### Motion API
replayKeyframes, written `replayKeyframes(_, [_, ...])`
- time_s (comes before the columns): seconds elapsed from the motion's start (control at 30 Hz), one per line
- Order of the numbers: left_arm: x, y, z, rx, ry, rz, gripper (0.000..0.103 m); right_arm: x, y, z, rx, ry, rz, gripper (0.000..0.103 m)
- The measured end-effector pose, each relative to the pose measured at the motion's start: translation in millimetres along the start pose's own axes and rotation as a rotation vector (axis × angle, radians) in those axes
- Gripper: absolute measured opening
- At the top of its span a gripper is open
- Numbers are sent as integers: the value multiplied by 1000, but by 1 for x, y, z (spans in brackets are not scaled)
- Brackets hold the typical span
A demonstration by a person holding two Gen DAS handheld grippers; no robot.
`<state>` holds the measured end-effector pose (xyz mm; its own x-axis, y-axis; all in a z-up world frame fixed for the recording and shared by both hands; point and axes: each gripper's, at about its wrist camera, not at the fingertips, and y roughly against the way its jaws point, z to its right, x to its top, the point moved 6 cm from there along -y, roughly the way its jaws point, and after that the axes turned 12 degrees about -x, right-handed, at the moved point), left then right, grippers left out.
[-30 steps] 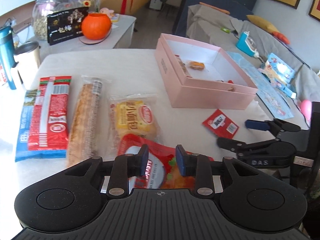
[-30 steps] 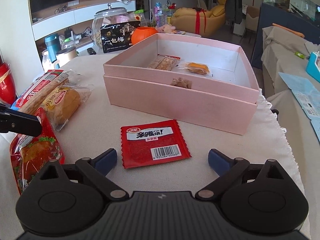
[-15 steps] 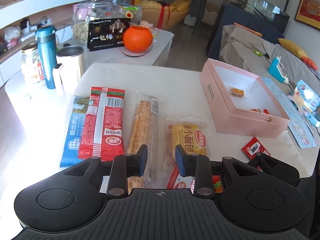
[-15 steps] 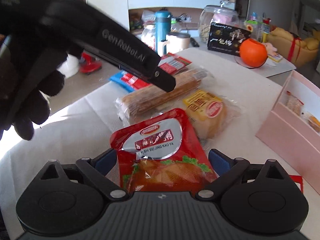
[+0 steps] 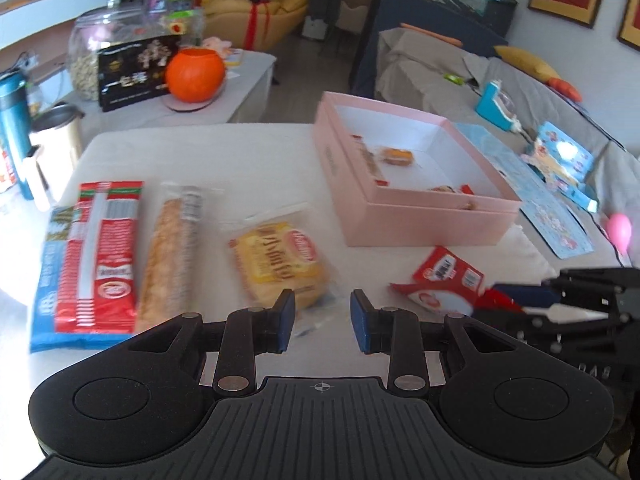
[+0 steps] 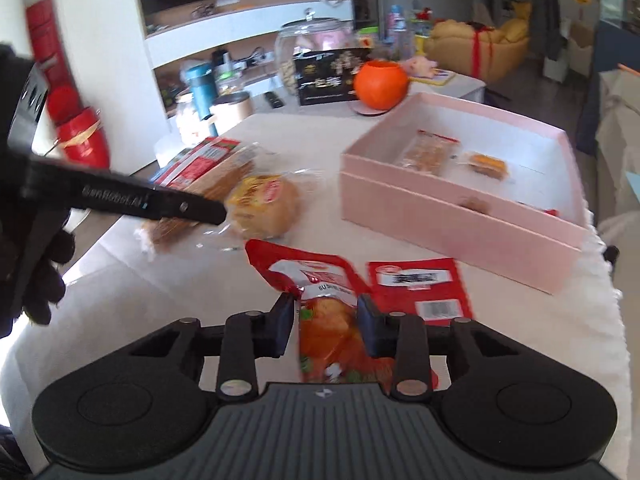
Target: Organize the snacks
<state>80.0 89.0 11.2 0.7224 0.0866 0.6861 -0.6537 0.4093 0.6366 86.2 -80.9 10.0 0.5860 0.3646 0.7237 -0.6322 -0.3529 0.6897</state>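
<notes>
My right gripper (image 6: pixel 326 324) has its jaws closing on a red chicken pouch (image 6: pixel 320 280); both pads press its lower half, and its top edge curls up off the tablecloth. In the left wrist view the same pouch (image 5: pixel 432 300) hangs from the right gripper (image 5: pixel 516 300) beside a small red sachet (image 5: pixel 448 270). My left gripper (image 5: pixel 322 320) is shut with nothing between its pads, just short of a yellow bread bun pack (image 5: pixel 280 264). The open pink box (image 5: pixel 424 220) holds a few small snacks.
A long bread stick pack (image 5: pixel 172 256), a red pack (image 5: pixel 104 252) and a blue pack (image 5: pixel 44 280) lie side by side at the left. Cups, a glass jar and an orange pumpkin (image 5: pixel 196 74) stand behind. A gloved hand (image 6: pixel 32 280) holds the left gripper.
The right gripper swung from the small sachet to the red pouch and closed on it, raising it beside the sachet. The left gripper's view swung left, then back to the right.
</notes>
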Motion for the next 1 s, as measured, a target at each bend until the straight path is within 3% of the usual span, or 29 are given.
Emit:
replayKeyframes(0.1, [0, -22, 31, -69, -91, -46, 34, 0, 10, 33, -47, -65, 35, 36])
replayKeyframes(0.2, [3, -31, 46, -79, -123, -57, 34, -2, 13, 45, -70, -84, 41, 55])
replayKeyframes(0.3, [6, -29, 37, -22, -99, -42, 34, -8, 26, 36, 54, -41, 41, 67])
replayKeyframes(0.33, [6, -27, 31, 0, -85, -39, 34, -9, 30, 32, 57, -17, 55, 77])
replayKeyframes(0.4, [7, -21, 18, 34, -51, -33, 34, -10, 35, 22, 54, 33, 73, 84])
replayKeyframes(0.53, [5, -11, 5, 79, -36, -25, 34, -11, 15, 5, 24, 94, 40, 86])
replayKeyframes(0.7, [-1, -3, 9, 112, -92, -39, 34, -17, -37, -5, 23, 98, -59, 87])
replayKeyframes(0.83, [-5, 0, 12, 122, -111, -38, 34, -21, -52, -18, -4, 154, -34, 103])
replayKeyframes(0.97, [-7, -2, 16, 107, -118, -40, 34, -23, -49, -22, -26, 116, -35, 101])
replayKeyframes(1.0, [-7, -3, 17, 103, -120, -42, 34, -23, -46, -22, -29, 106, -34, 95])
